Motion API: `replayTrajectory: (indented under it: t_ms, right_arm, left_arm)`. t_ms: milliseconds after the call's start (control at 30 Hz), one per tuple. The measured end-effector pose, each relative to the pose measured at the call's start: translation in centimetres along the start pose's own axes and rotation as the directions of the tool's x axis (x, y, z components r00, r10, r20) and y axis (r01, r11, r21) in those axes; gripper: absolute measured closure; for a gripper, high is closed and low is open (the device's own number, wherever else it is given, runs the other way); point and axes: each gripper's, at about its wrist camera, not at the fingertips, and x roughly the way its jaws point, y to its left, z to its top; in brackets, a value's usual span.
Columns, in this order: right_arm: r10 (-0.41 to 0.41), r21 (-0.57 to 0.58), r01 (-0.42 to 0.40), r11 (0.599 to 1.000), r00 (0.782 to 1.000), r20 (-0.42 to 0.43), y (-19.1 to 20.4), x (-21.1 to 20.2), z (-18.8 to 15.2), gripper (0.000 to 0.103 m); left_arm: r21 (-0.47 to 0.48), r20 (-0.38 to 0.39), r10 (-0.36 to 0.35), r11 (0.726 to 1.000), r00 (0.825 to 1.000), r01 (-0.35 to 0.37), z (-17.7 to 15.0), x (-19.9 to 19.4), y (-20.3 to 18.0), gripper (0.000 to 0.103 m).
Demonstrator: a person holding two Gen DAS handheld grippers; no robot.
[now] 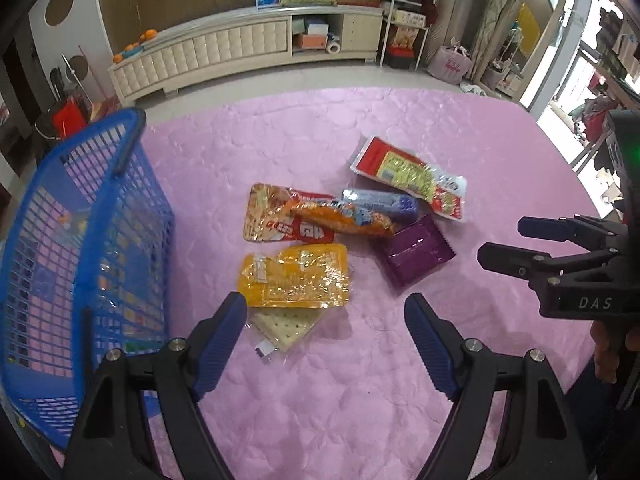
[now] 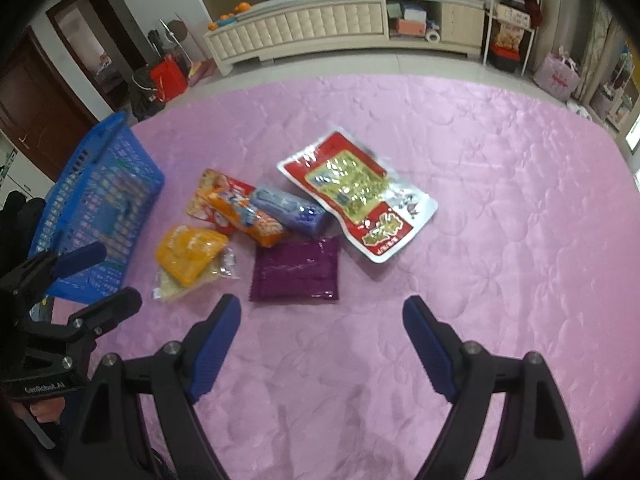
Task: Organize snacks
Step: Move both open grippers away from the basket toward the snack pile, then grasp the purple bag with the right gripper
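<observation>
Several snack packets lie in a loose pile on the pink cloth. A yellow packet (image 1: 294, 276) (image 2: 190, 254) rests on a cracker packet (image 1: 282, 328). Behind are a red-orange packet (image 1: 276, 216), an orange stick packet (image 1: 344, 220) (image 2: 246, 216), a blue-grey roll (image 1: 382, 202) (image 2: 288, 208), a purple packet (image 1: 416, 254) (image 2: 298, 272) and a large red-and-silver bag (image 1: 408, 174) (image 2: 356, 196). A blue mesh basket (image 1: 80, 240) (image 2: 96, 216) stands at the left. My left gripper (image 1: 326, 308) is open, just short of the yellow packet. My right gripper (image 2: 322, 310) is open, just short of the purple packet.
The pink quilted cloth (image 2: 480, 240) covers the whole table. The right gripper shows at the right edge of the left wrist view (image 1: 504, 240); the left gripper shows at the left edge of the right wrist view (image 2: 112, 276). A cream cabinet (image 1: 240, 48) stands beyond the table.
</observation>
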Motion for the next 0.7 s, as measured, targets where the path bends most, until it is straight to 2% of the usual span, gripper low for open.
replayTrajectory:
  t_ms: [100,467,567,700]
  right_arm:
    - [0.008,0.008,-0.008,1.000,0.999,-0.037,-0.3,2.0,0.2,0.017]
    - [0.020,0.004,-0.020,1.000,0.993,-0.116,0.6,7.0,1.7,0.017]
    - [0.000,-0.032,-0.003,0.999,0.994,-0.108,1.5,7.5,1.8,0.012]
    - [-0.065,-0.110,0.055,0.992,0.994,-0.090,3.0,7.8,1.4,0.012]
  left_arm:
    - [0.004,0.003,0.034,0.999,0.999,-0.034,-0.8,0.8,0.2,0.024]
    - [-0.078,0.004,0.005,0.997,1.000,-0.005,-2.4,1.8,3.0,0.024]
    - [-0.069,-0.001,0.017,0.997,1.000,-0.017,-2.8,1.8,3.3,0.024]
    - [-0.050,-0.010,0.032,0.998,0.999,-0.033,-3.5,1.9,3.3,0.024]
